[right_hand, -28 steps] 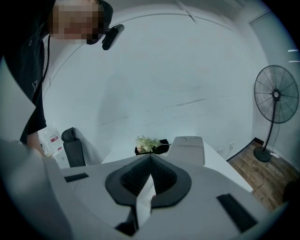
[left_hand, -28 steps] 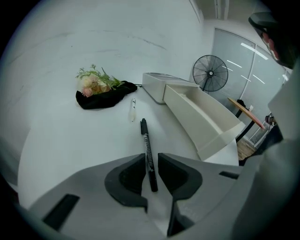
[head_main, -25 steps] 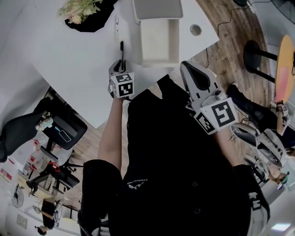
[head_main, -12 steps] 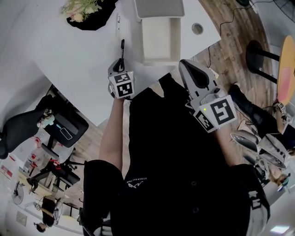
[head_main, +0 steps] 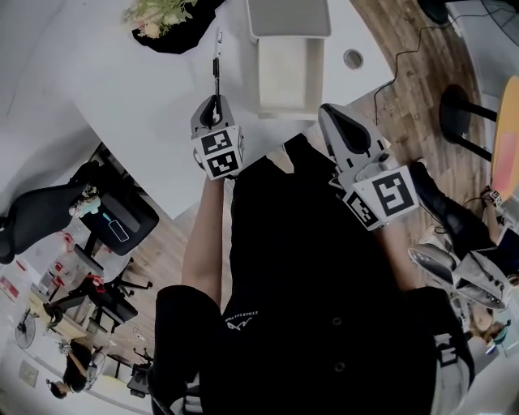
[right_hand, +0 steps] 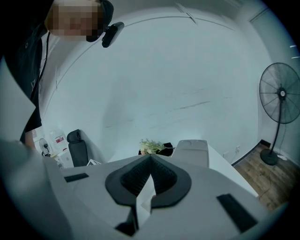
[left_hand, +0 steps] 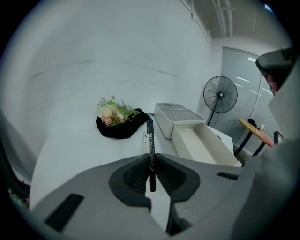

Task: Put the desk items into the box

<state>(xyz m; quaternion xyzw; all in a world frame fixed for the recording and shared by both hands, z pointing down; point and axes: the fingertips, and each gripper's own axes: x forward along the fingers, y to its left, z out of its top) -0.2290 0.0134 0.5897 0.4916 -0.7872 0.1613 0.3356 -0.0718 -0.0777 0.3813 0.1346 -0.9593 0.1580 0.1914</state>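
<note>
1. Black pen (left_hand: 150, 140) pinched at its near end between the fingers of the left gripper (left_hand: 151, 158), closed hard on the barrel. Points far, out over the white worktop (head_main: 138, 89).
2. Pushed farther out than a second ago: then reached only about halfway along the left wall of the open box (head_main: 285, 73), now comes level with its far end. Still left of the box, not over the opening.
3. Looks carried clear of the worktop, though a light touch cannot be ruled out.
4. Fingers of the right gripper (right_hand: 150, 157) shut tip to tip on nothing. Parked at the near right of the box, hardly shifted.
5. Pick-up done, then, and drop outstanding: probably calls for a swing right over the opening before letting go.
6. Beyond, lidded container (head_main: 288, 16) and flowers (head_main: 158, 14) on black cloth (head_main: 174, 36), both as before.
</note>
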